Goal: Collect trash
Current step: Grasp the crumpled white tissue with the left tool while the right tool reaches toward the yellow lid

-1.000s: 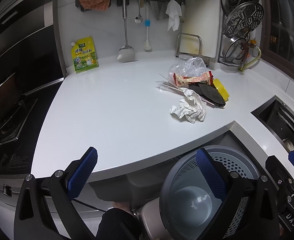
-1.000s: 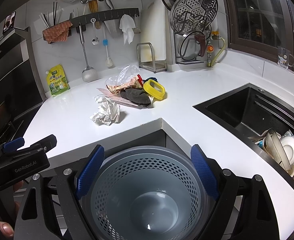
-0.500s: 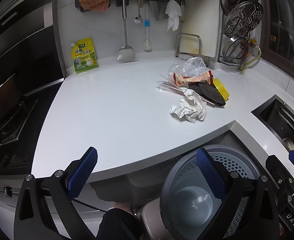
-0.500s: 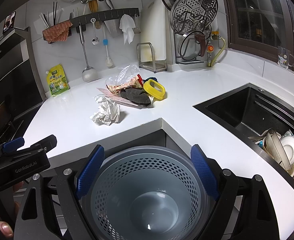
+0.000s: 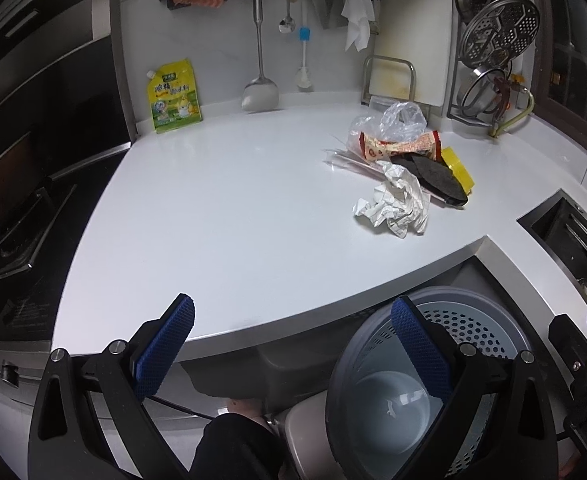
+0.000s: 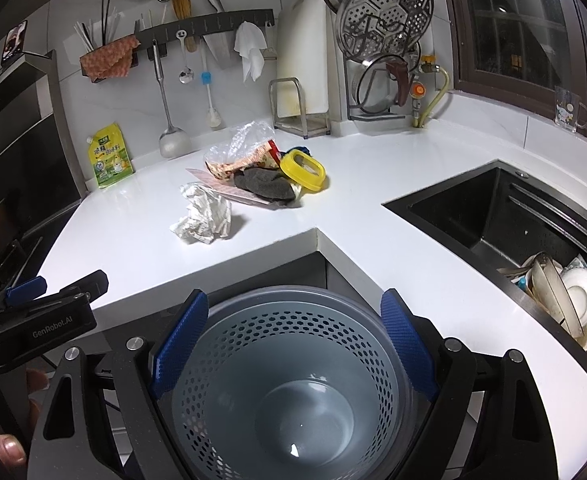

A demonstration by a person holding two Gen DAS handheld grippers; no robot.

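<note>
- The left tool hangs with its blue pads spread wide and nothing between them, over the near edge of the white surface.
- The right tool is likewise spread wide and empty, its pads framing the rim of the grey perforated bin that stands below the inner corner of the surface (nothing can be seen inside the bin).
- The crumpled white paper lies on the surface beyond the bin, nearest to it of all the trash.
- Just behind the paper, farther from the bin, sits a pile: a dark grey rag, a yellow plastic lid at its right side, a printed snack wrapper, and a clear plastic bag at the back.
- A flat clear wrapper pokes out from under the pile toward the left.
- Well left of the bin's line, a yellow-green pouch leans against the wall.
- To the right of the bin, the black sink holds stacked dishes at its near end.
- A hand's fingers show at the lower left of the right view, beside the left tool's body.
</note>
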